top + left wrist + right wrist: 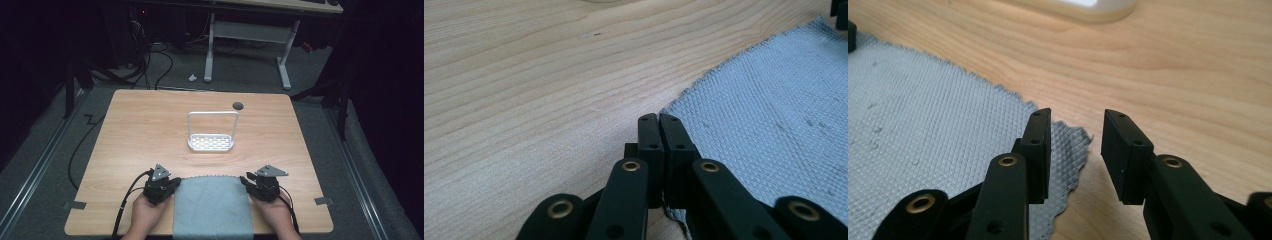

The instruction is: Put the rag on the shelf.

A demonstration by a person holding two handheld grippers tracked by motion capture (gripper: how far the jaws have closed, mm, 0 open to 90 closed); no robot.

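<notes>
- The grey-blue woven cloth point(212, 205) lies flat at the near edge of the light wooden desk point(140, 130), between the two hands, its near end reaching the desk edge.
- The left gripper point(659, 120) sits at the cloth's far left corner; its jaws are closed together at the corner's edge, and whether fabric is pinched between them cannot be told.
- The right gripper point(1075, 132) sits at the far right corner; its jaws stand apart, holding nothing, with the corner tip lying between them.
- Beyond the cloth, mid-desk, stands a white perforated tray with a tall wire handle point(211, 143).
- No legible writing or labels.
</notes>
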